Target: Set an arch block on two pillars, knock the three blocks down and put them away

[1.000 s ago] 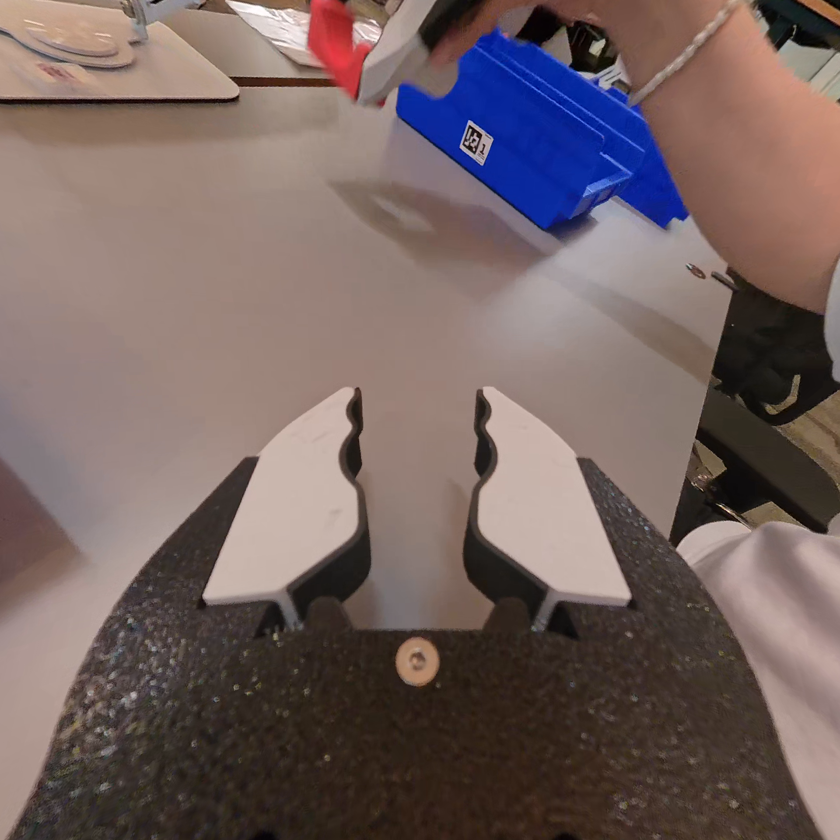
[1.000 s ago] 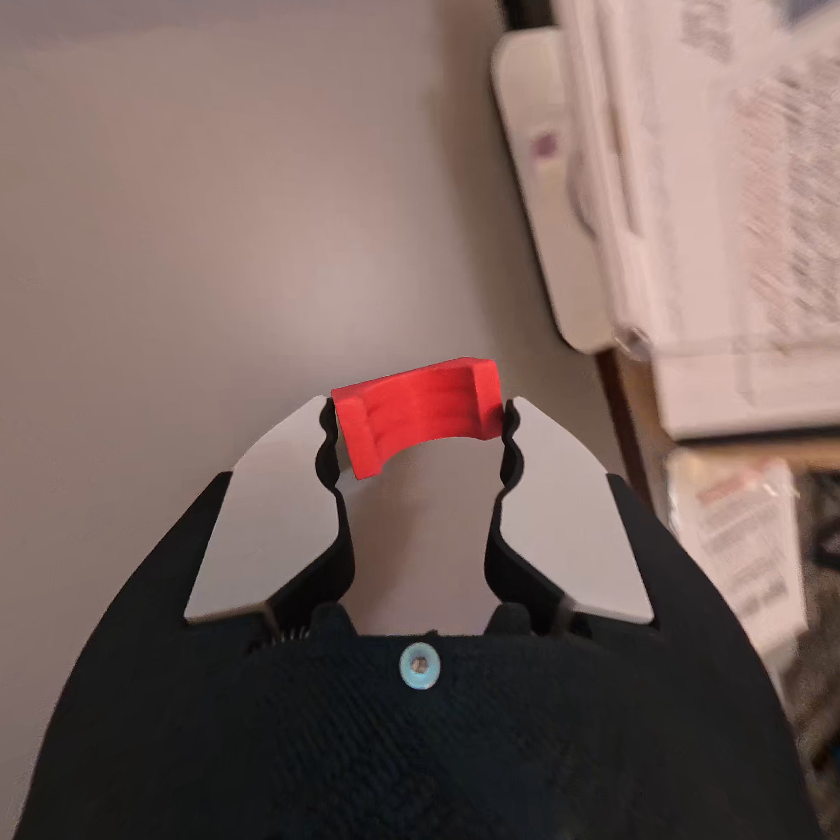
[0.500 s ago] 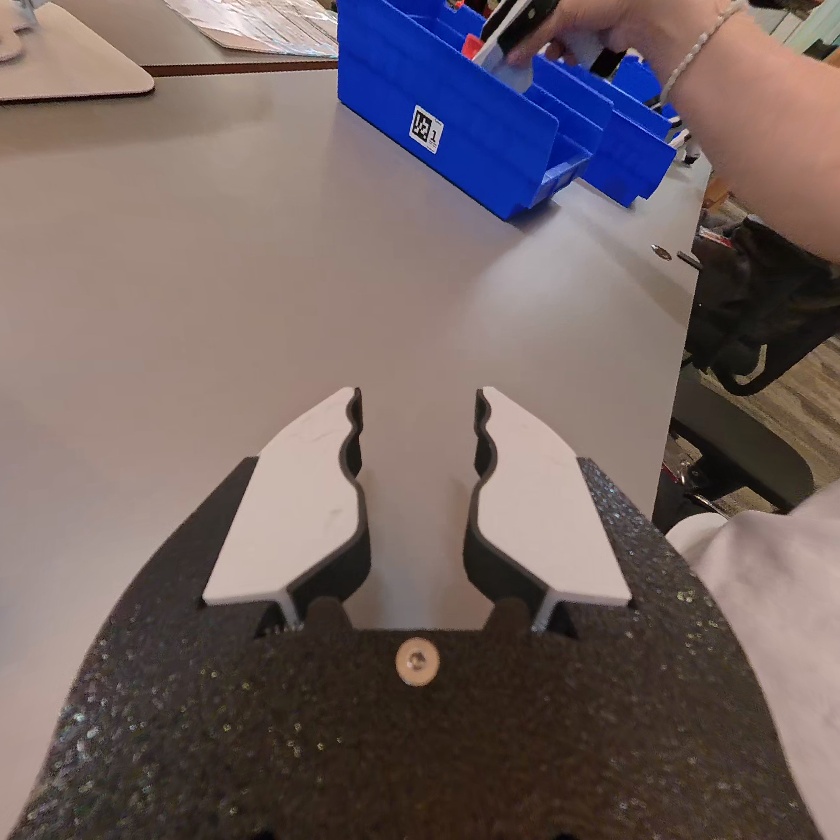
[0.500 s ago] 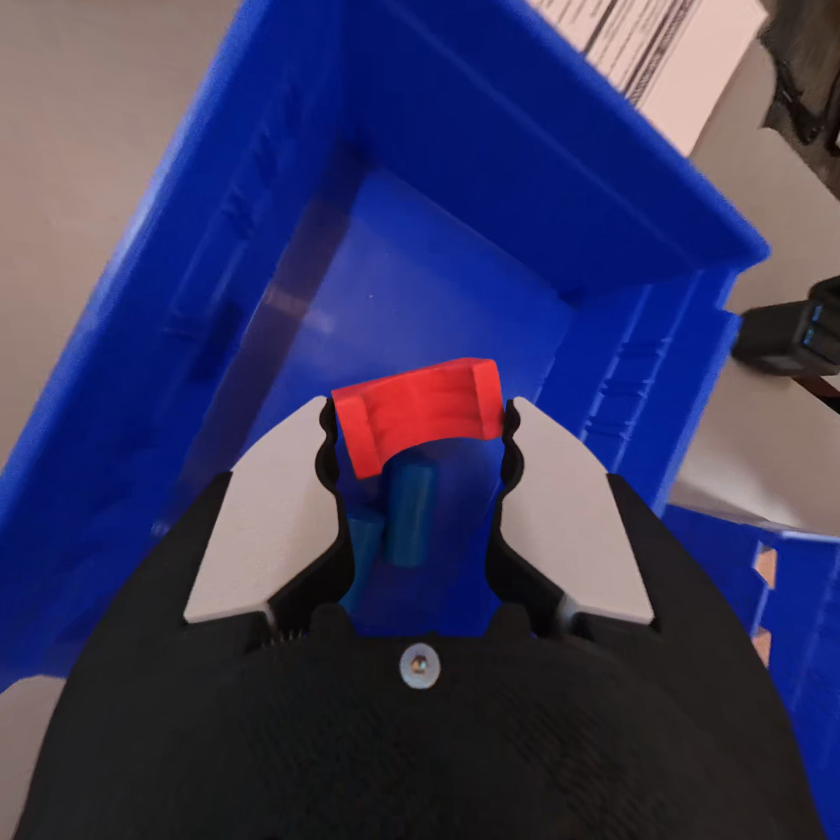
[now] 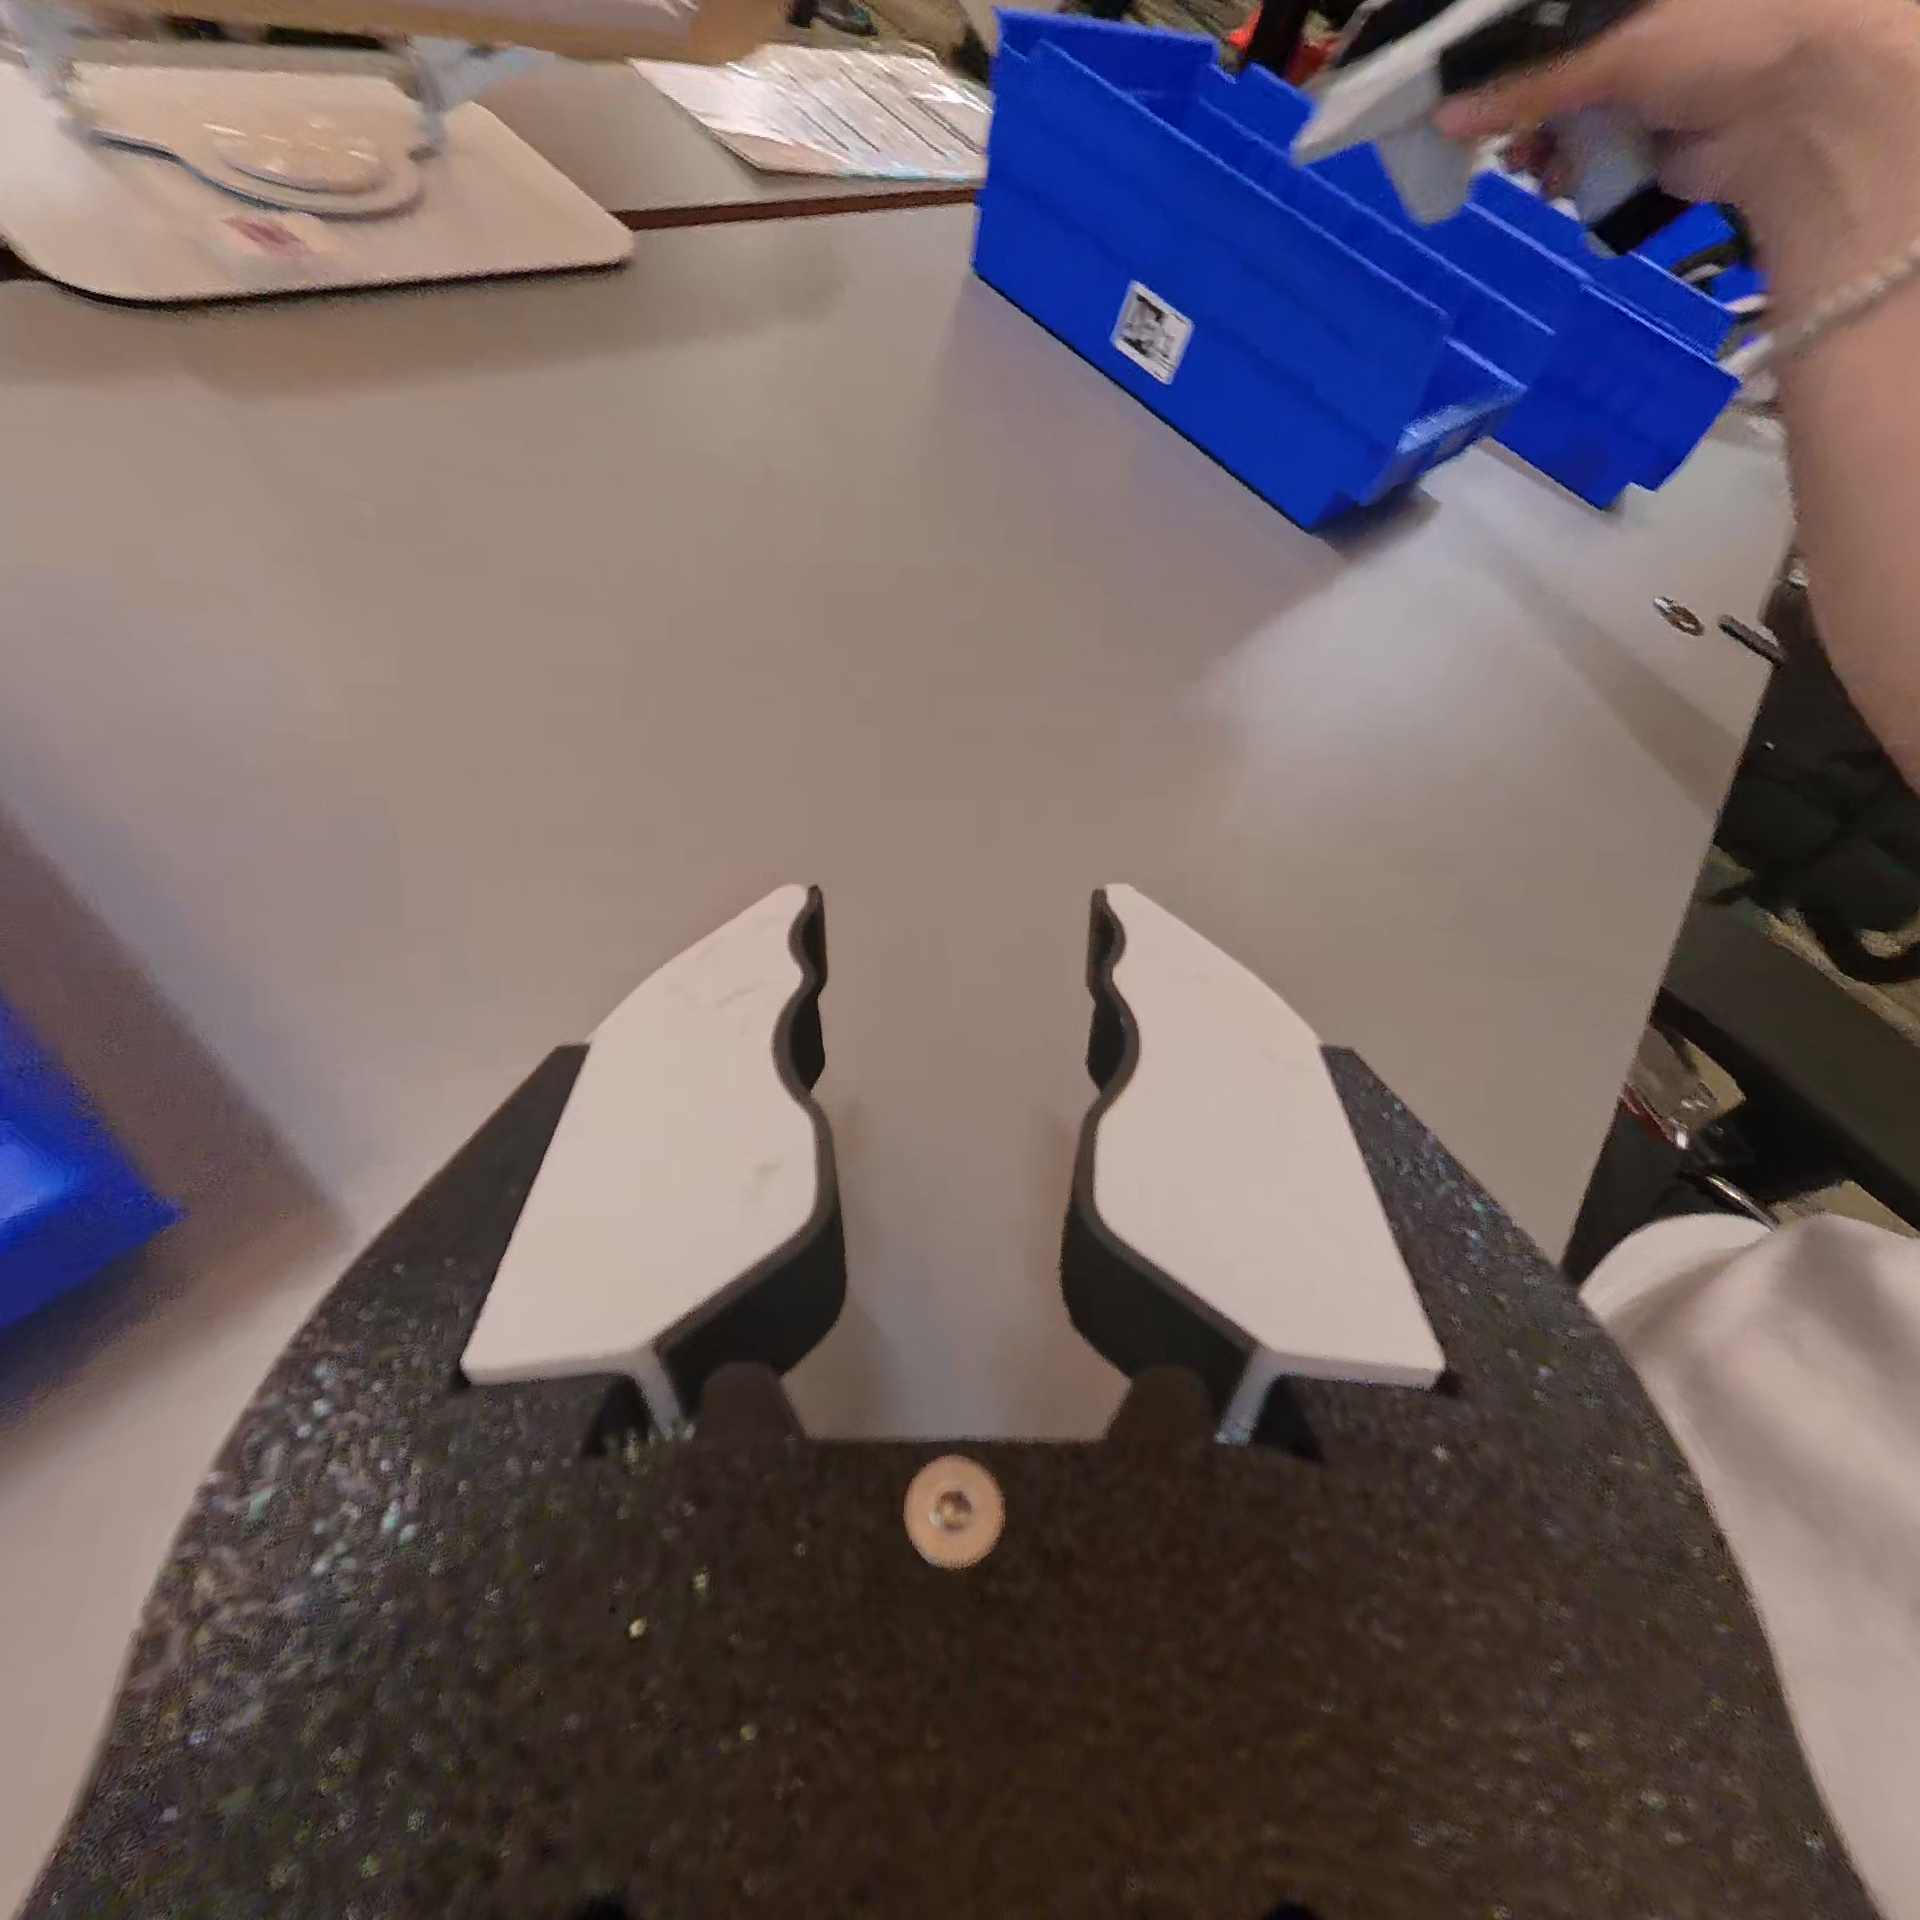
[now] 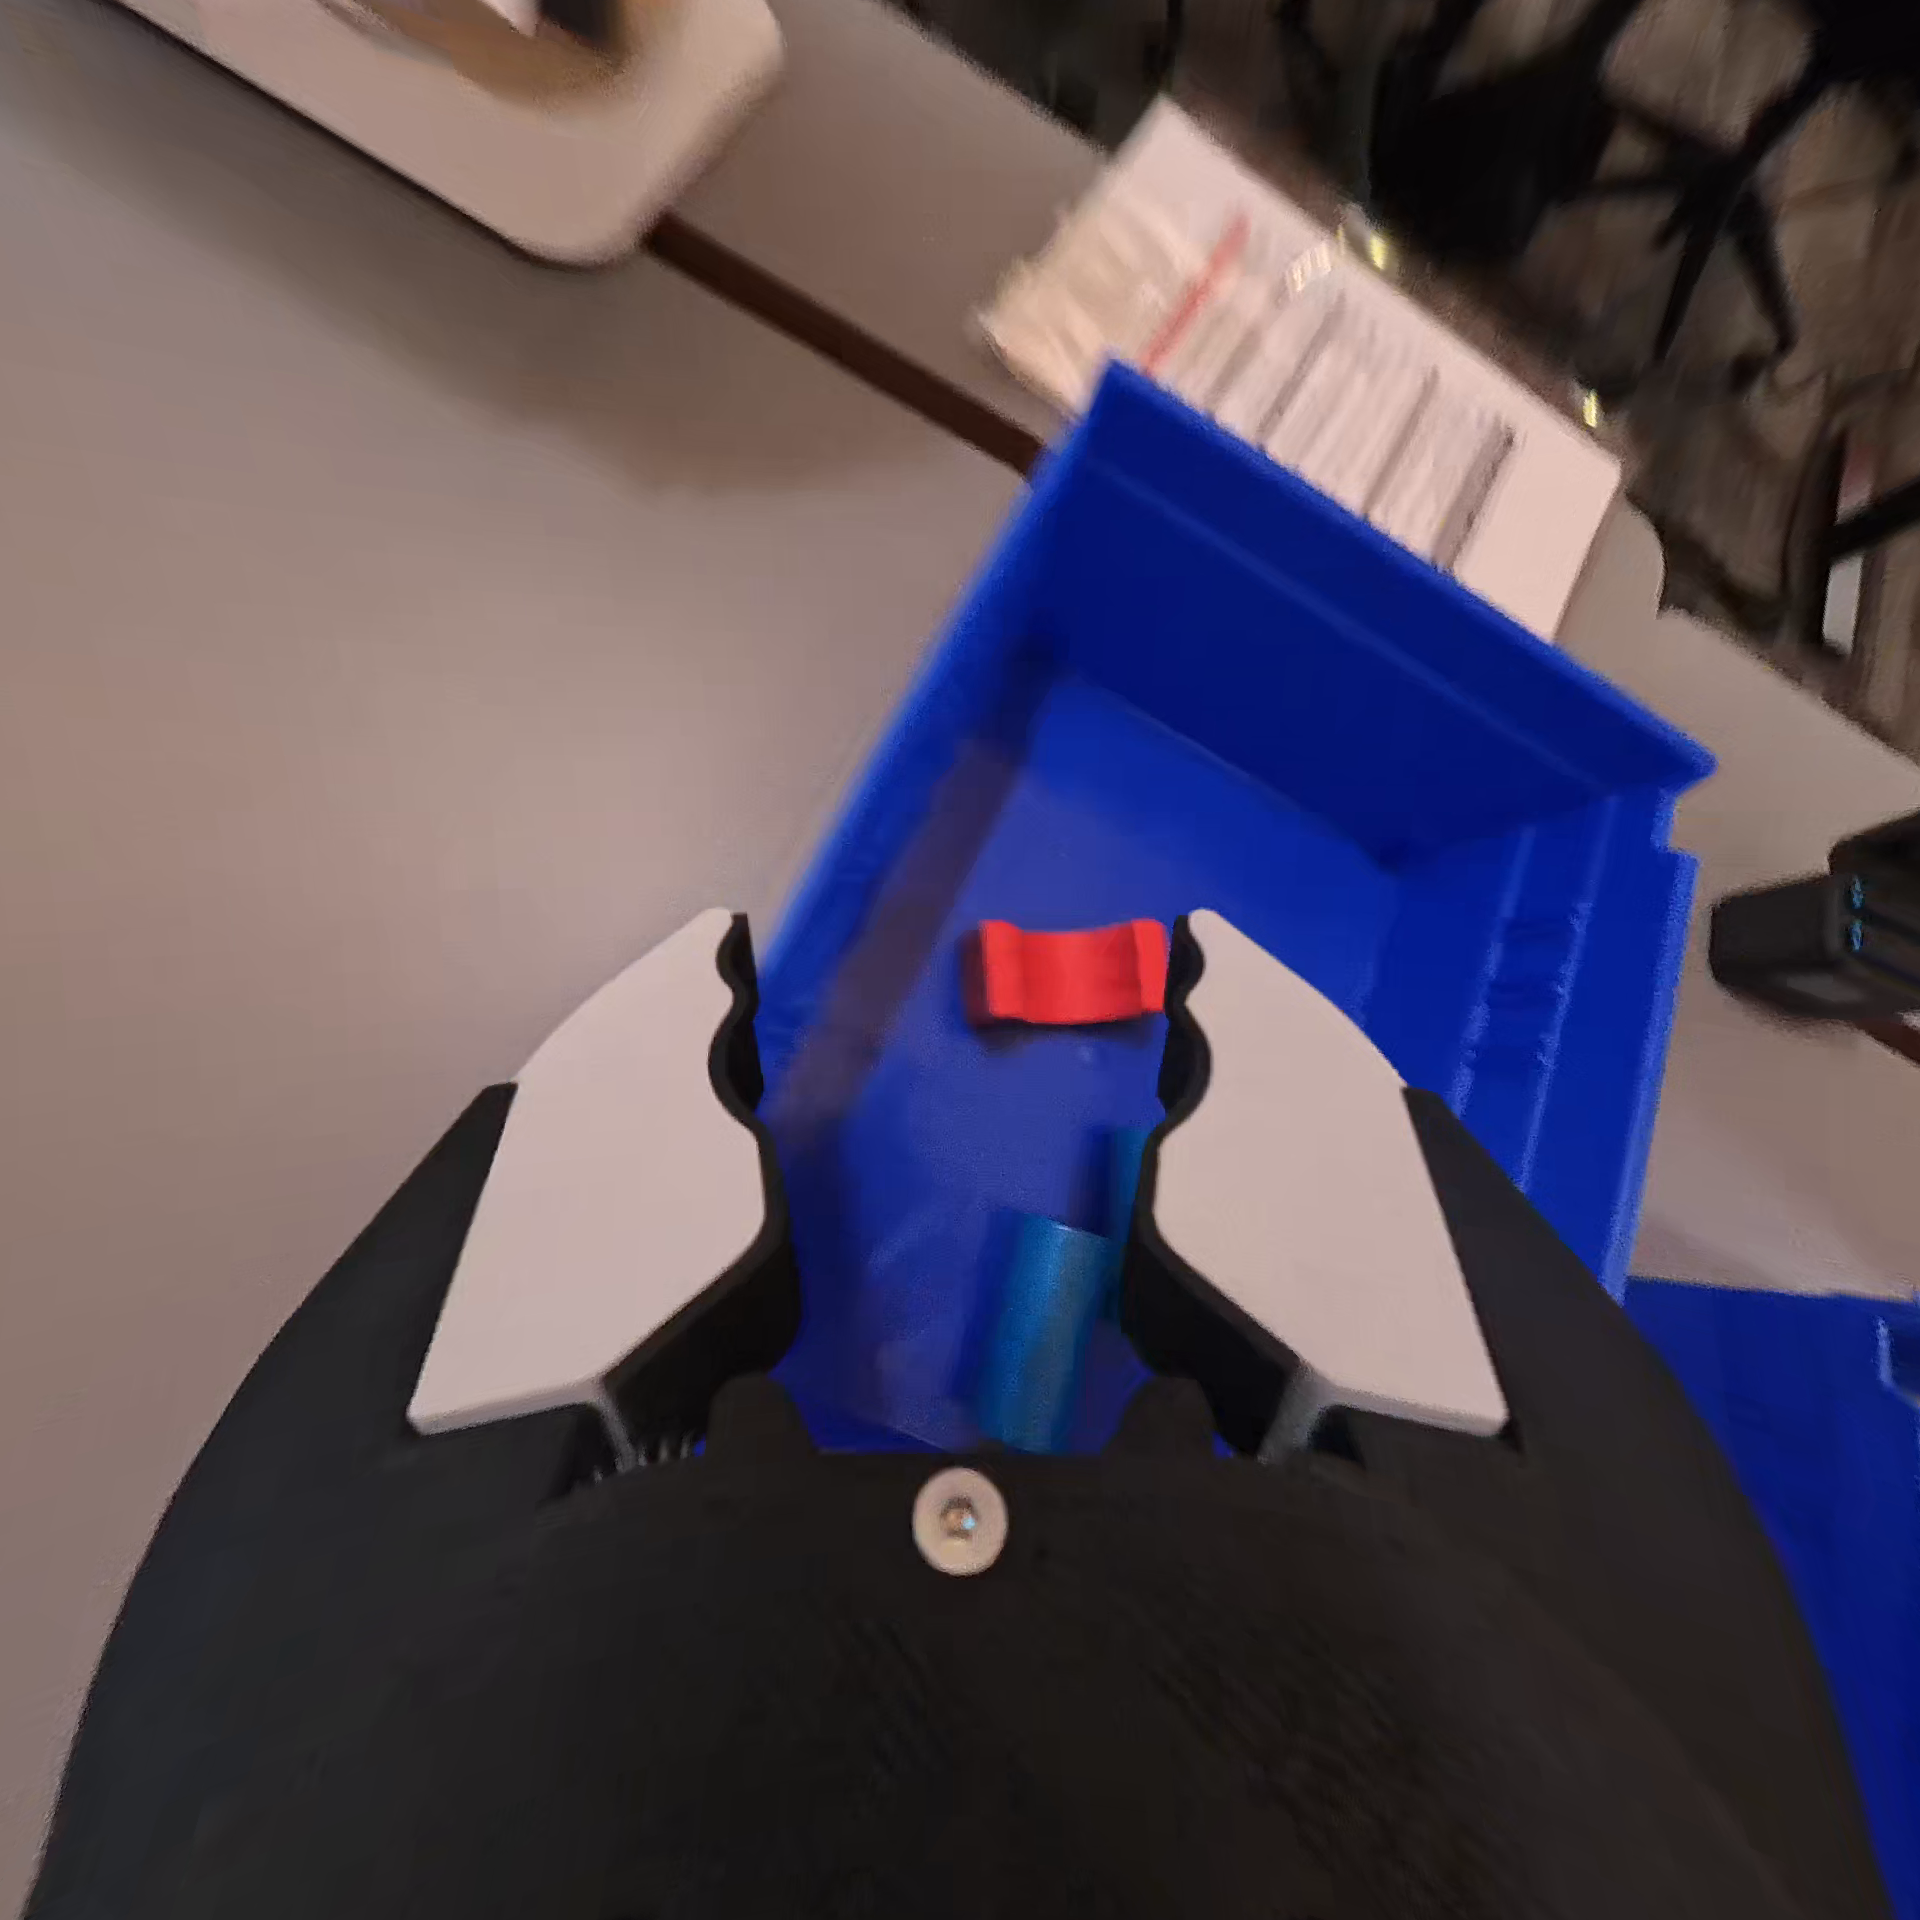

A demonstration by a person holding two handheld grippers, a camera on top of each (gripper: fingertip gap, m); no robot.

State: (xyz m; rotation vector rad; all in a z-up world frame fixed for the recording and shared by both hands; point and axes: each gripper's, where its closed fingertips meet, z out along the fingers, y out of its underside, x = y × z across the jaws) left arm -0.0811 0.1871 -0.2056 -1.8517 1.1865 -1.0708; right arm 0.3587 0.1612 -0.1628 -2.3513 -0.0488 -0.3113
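Right gripper (image 6: 961, 997) hovers spread and empty over the blue bin (image 6: 1226, 582), red piece (image 6: 1065, 971) lying inside; left gripper (image 5: 956, 987) gapes empty, well short of the bin.

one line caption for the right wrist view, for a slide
Open right tongs above a blue bin holding a red curved piece and blue cylinders.
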